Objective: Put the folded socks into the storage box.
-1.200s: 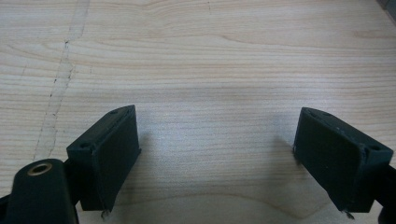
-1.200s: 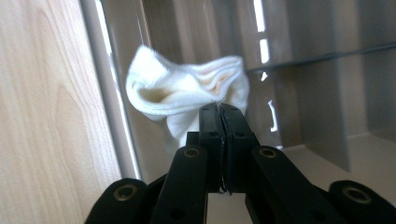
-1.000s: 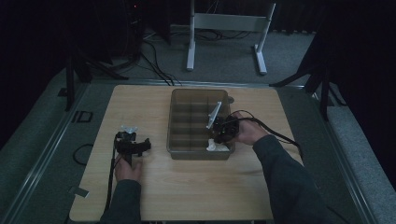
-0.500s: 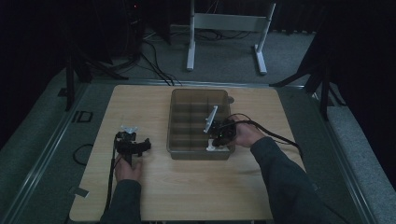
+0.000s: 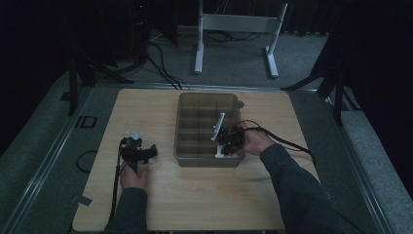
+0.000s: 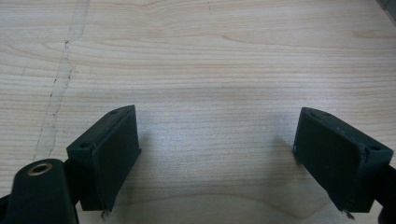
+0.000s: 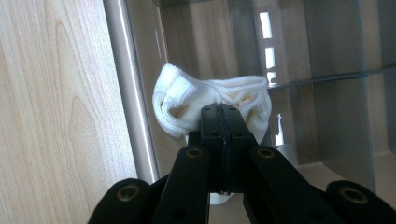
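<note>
A brown translucent divider box (image 5: pixel 184 127) stands mid-table. In its near right compartment lies a bunched white cloth (image 5: pixel 222 153). My right gripper (image 5: pixel 225 147) reaches down into that compartment and is shut on the cloth. Its jaws have just been closing a little tighter on it. In the right gripper view the black jaws (image 7: pixel 222 112) meet flat, with the white cloth (image 7: pixel 177 103) bulging out beyond them against the box wall (image 7: pixel 127 84). My left gripper (image 5: pixel 135 141) rests on the table left of the box. Its jaws (image 6: pixel 217 135) stand wide open over bare wood, holding nothing.
The box has several compartments split by thin walls (image 7: pixel 327 77). A black cable (image 5: pixel 287 142) trails right from the right gripper. Beyond the wooden table (image 5: pixel 146 105) stands a white metal frame (image 5: pixel 234 24) on the dark floor.
The right gripper has shifted slightly toward the near wall of the box, cloth still in its jaws. The left hand has stayed still.
</note>
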A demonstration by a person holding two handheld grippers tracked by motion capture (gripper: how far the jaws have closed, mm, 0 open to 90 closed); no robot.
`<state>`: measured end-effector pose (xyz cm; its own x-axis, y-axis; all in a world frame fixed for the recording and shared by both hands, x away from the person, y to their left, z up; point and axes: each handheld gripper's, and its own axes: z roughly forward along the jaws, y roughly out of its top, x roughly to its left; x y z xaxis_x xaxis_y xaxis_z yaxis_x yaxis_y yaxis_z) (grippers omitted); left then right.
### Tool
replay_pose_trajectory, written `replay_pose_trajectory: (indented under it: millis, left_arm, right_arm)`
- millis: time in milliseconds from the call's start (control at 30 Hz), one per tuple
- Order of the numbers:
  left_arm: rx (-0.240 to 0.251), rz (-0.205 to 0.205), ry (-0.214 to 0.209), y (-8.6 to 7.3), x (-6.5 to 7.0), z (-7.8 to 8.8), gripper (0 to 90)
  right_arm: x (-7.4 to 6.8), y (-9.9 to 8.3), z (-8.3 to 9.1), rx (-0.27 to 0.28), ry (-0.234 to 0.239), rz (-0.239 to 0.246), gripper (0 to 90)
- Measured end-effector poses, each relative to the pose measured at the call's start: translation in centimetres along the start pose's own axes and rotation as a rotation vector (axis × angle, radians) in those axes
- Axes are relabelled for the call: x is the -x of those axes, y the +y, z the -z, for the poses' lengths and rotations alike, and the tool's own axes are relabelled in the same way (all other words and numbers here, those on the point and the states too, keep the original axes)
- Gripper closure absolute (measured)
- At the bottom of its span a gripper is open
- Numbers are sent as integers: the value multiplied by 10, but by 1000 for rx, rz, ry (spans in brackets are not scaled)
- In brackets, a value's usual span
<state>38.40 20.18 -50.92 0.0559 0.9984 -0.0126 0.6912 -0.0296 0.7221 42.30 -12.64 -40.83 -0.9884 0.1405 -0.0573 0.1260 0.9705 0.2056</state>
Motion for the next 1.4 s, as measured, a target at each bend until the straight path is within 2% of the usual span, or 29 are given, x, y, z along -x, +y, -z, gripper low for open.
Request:
replay_pose_trajectory:
  millis: [167, 367, 433, 567, 733, 967, 1233, 1400]
  left_arm:
    - [0, 0, 0, 0, 0, 0, 145]
    - [-1, -1, 0, 0, 0, 0, 145]
    - [-1, -1, 0, 0, 0, 0, 145]
    - [-1, -1, 0, 0, 0, 0, 145]
    - [-1, -1, 0, 0, 0, 0, 145]
    - [-1, -1, 0, 0, 0, 0, 145]
    - [-2, -1, -1, 0, 0, 0, 145]
    - [-3, -2, 0, 0, 0, 0, 145]
  right_arm:
    - [0, 0, -1, -6, 0, -2, 900]
    - [-1, 0, -5, -37, -2, 0, 900]
    - [-3, 1, -16, -82, -2, 11, 900]
    - [-6, 4, -30, -124, 8, 29, 900]
    - [-5, 6, -33, -144, 17, 36, 900]
    - [-6, 3, -21, -103, -4, 28, 867]
    - [-6, -2, 14, 26, -29, 5, 771]
    - [-14, 7, 27, 71, -25, 30, 741]
